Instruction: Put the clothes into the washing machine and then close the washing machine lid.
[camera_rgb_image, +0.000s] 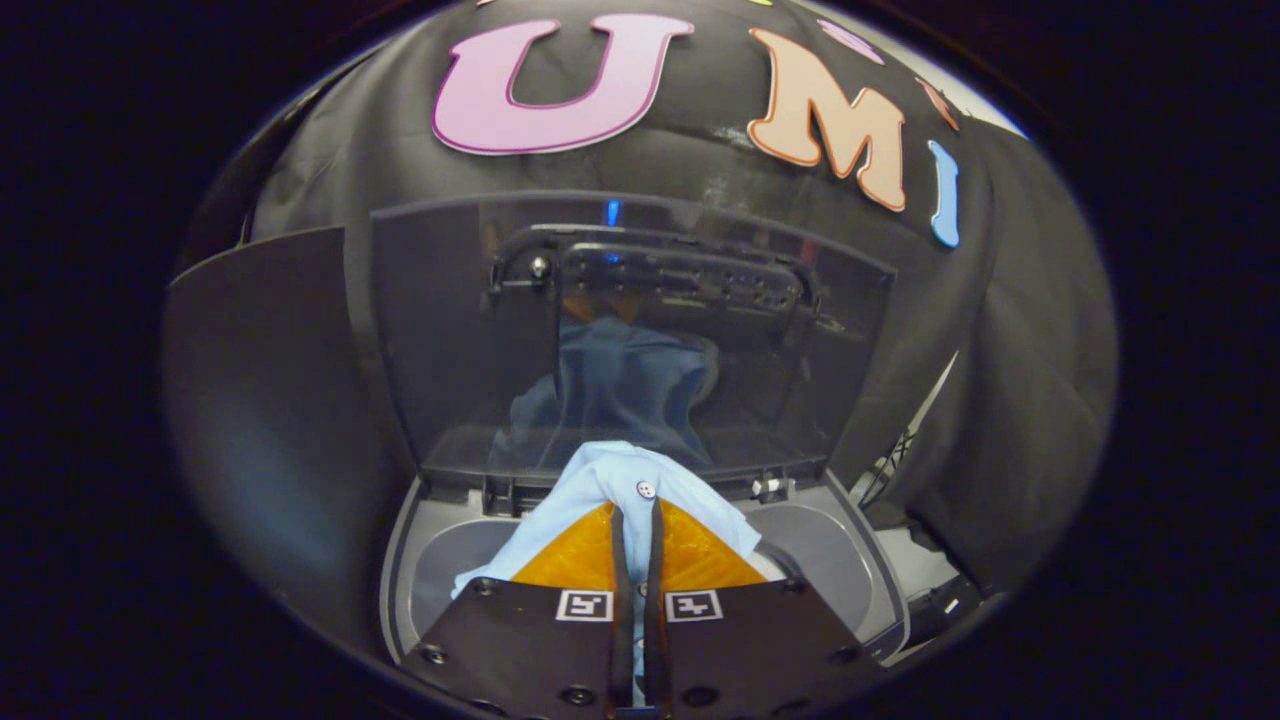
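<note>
Pale blue cloth, a buttoned shirt (640, 485), is bunching up at the lower centre of the frame, draped over the tips of the gripper (636, 525). The fingers (618, 560) are sitting almost together with only a thin slit between them, and the shirt fabric is running down through that slit, so they are evidently pinching the garment. The shirt is hanging above the open mouth of the washing machine (850, 560), whose grey rim is curving round the fingers on both sides.

The lid (440, 340), a smoky see-through panel, is standing upright across the middle of the frame, just beyond the shirt, and its glossy face is mirroring the blue cloth and the gripper.

As for progress, the garment is being carried over the drum but is not yet dropped inside, by the look of it. Letting go of the shirt and swinging the lid down are both remaining to be done.
</note>
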